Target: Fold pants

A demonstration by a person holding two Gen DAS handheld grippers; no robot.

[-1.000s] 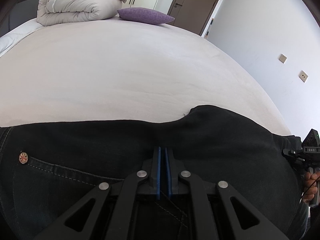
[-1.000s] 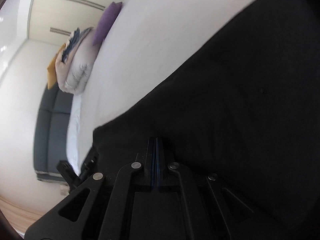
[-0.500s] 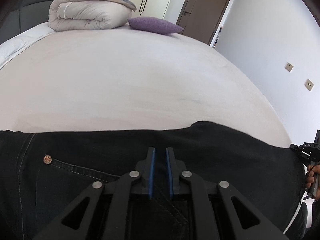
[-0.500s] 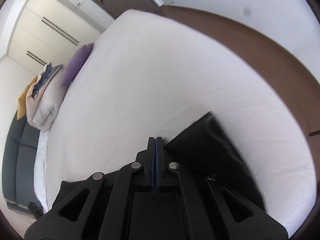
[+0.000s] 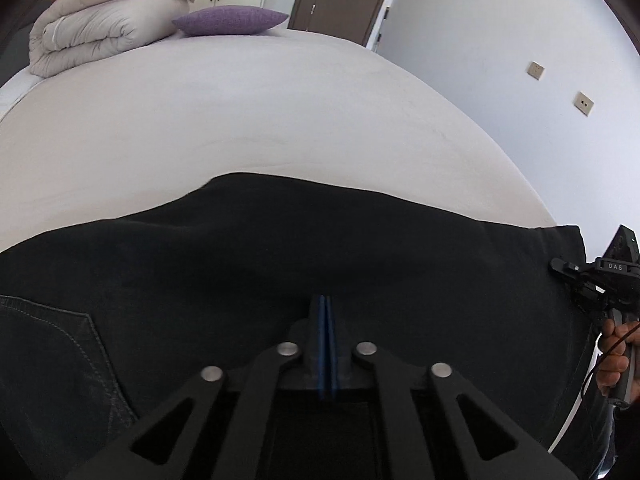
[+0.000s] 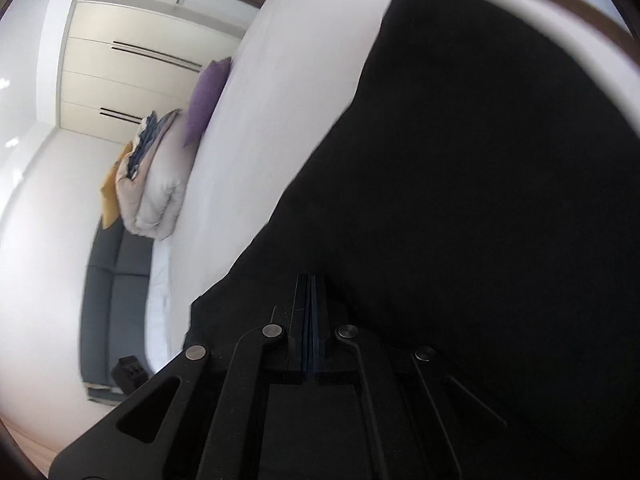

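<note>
Left wrist view shows our left gripper (image 5: 325, 304) with its blue pads pressed together over the black jeans (image 5: 280, 264), which lie across the near edge of the bed (image 5: 260, 120). Whether any denim is caught between those pads we cannot tell; the tips sit right against dark cloth. Our right gripper (image 6: 311, 284) is likewise closed to nothing in its own view, and again the fabric is too dark to show whether a fold is pinched. From the left wrist it appears at the far right, near the end of the jeans, held in our right hand (image 5: 618, 350).

We judge that we are between folds: the jeans look laid in a long band, one stitched back pocket (image 5: 60, 344) showing at the left. The next move calls for taking hold of one end with both grippers and carrying it evenly over the other, keeping the edges level.

The denim is black, thick and mostly flat, with a soft ridge along its far edge. A folded duvet (image 5: 100, 36) and a purple cushion (image 5: 230, 20) sit well apart at the head of the bed.
</note>
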